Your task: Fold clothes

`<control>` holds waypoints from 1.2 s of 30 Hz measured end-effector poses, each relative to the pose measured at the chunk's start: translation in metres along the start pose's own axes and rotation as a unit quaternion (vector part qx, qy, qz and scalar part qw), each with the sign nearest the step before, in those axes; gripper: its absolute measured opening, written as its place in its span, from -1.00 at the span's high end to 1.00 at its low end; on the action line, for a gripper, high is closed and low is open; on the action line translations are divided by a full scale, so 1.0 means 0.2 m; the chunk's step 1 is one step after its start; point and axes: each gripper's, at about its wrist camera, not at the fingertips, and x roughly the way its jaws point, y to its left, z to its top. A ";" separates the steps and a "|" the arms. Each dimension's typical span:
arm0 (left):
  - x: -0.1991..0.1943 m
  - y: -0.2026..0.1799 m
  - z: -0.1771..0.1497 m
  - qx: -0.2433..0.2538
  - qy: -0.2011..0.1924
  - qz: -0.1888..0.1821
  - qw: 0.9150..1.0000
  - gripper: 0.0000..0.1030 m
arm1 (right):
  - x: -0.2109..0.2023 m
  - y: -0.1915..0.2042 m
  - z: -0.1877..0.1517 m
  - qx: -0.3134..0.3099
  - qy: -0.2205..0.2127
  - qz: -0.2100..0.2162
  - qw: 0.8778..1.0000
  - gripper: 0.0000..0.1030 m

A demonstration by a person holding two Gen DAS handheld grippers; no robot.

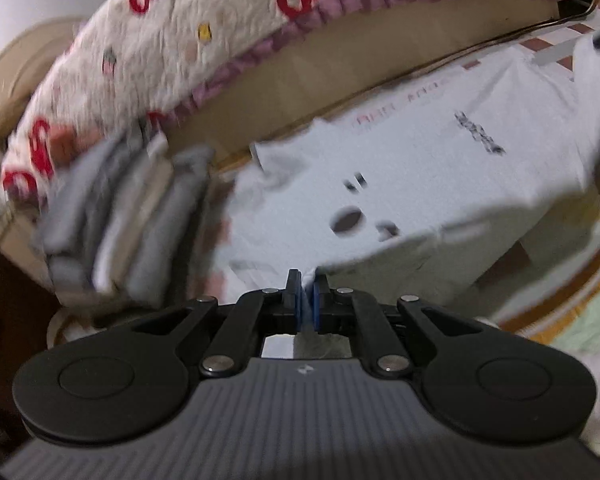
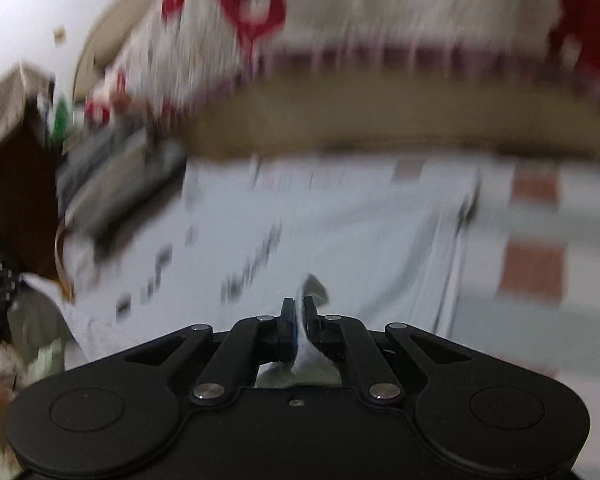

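Observation:
A white T-shirt [image 1: 400, 176] with dark print lies spread on the bed, partly lifted at its near edge. My left gripper [image 1: 306, 280] is shut on that near edge of the shirt. In the right wrist view the same white T-shirt [image 2: 340, 240] spreads ahead, blurred by motion. My right gripper [image 2: 298, 308] is shut on a fold of its cloth, which bunches between and behind the fingers.
A stack of folded grey and white clothes [image 1: 120, 220] sits at the left; it also shows in the right wrist view [image 2: 116, 172]. A white quilt with red print and purple trim [image 1: 220, 20] lies behind. The checked bedsheet [image 2: 532, 232] extends right.

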 end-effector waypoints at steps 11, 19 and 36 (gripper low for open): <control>0.12 0.27 0.49 0.147 -0.018 -0.011 0.989 0.90 | -0.09 0.11 0.26 -0.052 -0.104 -0.028 0.993 0.91; 0.22 0.15 0.26 0.010 -0.053 0.021 0.998 0.90 | -0.01 -0.04 0.07 0.013 -0.133 -0.059 0.989 0.91; 1.18 0.29 0.58 0.020 -0.072 0.078 0.994 0.90 | 0.37 -0.19 0.35 0.012 -0.174 -0.086 0.981 0.91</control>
